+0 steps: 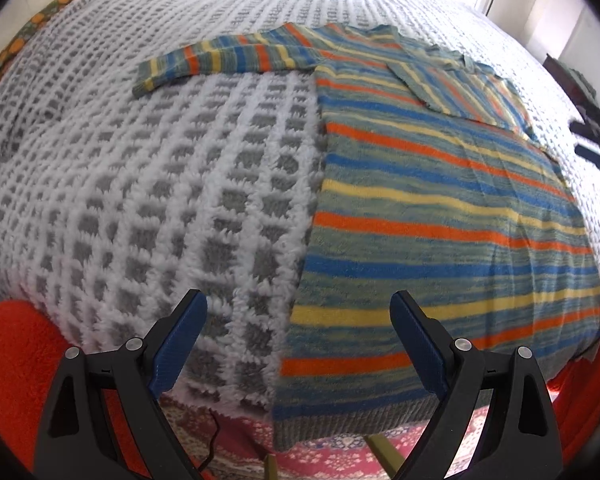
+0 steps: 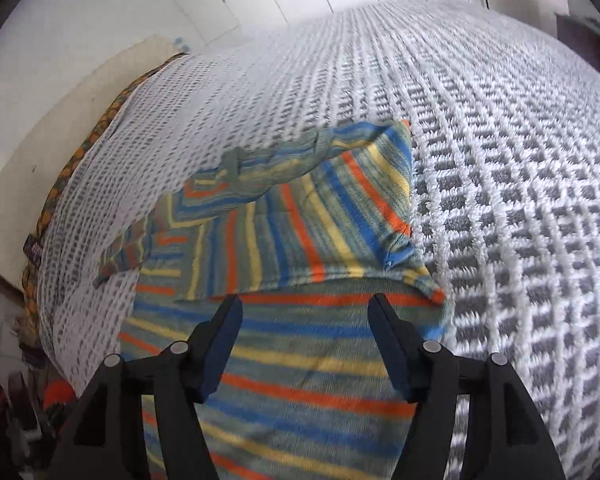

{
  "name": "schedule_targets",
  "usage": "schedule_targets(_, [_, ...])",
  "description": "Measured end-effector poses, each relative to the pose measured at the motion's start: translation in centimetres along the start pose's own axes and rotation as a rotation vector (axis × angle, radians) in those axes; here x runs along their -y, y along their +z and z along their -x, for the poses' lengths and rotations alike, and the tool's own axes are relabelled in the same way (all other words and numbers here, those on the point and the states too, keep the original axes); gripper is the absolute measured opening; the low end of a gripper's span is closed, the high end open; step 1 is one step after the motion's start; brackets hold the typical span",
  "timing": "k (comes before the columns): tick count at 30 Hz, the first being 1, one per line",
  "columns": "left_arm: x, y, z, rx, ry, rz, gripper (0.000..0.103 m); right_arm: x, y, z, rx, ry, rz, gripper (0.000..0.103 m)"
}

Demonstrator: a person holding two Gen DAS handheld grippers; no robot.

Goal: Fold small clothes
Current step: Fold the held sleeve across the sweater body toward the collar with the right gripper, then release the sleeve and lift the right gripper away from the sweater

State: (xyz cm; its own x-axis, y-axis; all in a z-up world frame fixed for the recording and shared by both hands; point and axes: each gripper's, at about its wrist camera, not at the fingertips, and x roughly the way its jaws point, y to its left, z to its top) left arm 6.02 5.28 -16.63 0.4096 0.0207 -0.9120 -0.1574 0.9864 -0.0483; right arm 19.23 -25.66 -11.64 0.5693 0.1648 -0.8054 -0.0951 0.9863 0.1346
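left wrist view: the striped knit sweater in blue, orange and yellow [image 1: 440, 208] is laid flat on the white-and-grey waffle bed blanket [image 1: 160, 200], one sleeve already folded in. both tools, left tool [image 1: 300, 344] and right tool [image 2: 306, 344], are released and empty. the outstretched sleeve [image 1: 220, 60] is best pinched near its cuff and laid across evenly.

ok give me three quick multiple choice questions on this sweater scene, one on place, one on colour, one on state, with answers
1. Where does the striped sweater lie?
A. on a white-and-grey checked blanket
B. on a bare wooden floor
C. on a hanger

2. Which colour is not among its stripes?
A. orange
B. purple
C. yellow

3. How do the sweater's sleeves lie?
A. both stretched out
B. both folded in
C. one folded over the body, one stretched out

Answers: 1 A, the blanket shows all round the sweater. 2 B, the stripes are orange, blue, yellow and grey-green. 3 C, the right sleeve lies across the chest while the left sleeve reaches out over the blanket.
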Motion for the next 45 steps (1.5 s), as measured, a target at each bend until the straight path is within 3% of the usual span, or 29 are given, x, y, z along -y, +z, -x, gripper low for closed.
schedule_targets(3, [1.0, 1.8, 0.1, 0.053, -0.026, -0.028, 0.094, -1.3, -3.6, 2.3, 0.030, -0.061, 0.064, 0.070])
schedule_targets(7, [2.3, 6.1, -1.4, 0.094, 0.002, -0.053, 0.094, -1.1, -6.6, 2.7, 0.052, -0.115, 0.017, 0.070])
schedule_targets(12, [2.5, 9.4, -3.4, 0.102, -0.002, 0.027, 0.094, -0.3, -8.4, 4.2, 0.122, -0.159, -0.055, 0.070])
schedule_targets(15, [2.7, 8.9, -4.9, 0.085, 0.023, 0.042, 0.094, -0.8, -9.0, 4.0, 0.107, -0.160, -0.017, 0.070])
schedule_targets(18, [3.0, 6.8, -7.7, 0.002, 0.044, 0.013, 0.097, -1.1, -9.7, 3.1, 0.076, -0.164, 0.010, 0.070])
schedule_targets(20, [3.3, 5.6, -7.8, 0.070, 0.068, -0.021, 0.099, -1.0, -10.2, 1.8, 0.019, -0.148, -0.007, 0.070])
schedule_targets(22, [3.6, 5.4, -7.4, 0.082, 0.084, -0.030, 0.099, -1.0, -10.6, 1.2, -0.005, -0.136, -0.023, 0.070])
schedule_targets(28, [1.7, 4.7, -5.4, 0.054, 0.019, 0.010, 0.100, -2.3, -10.0, 3.9, 0.074, -0.123, -0.011, 0.072])
schedule_targets(35, [0.0, 2.3, -4.6, 0.016, -0.010, 0.016, 0.102, -2.6, -11.8, 2.4, 0.012, -0.102, -0.006, 0.072])
schedule_targets(45, [-5.2, 3.3, -2.5, -0.029, -0.132, 0.263, 0.102, -3.2, -12.4, 0.4, -0.055, -0.062, 0.046, 0.073])
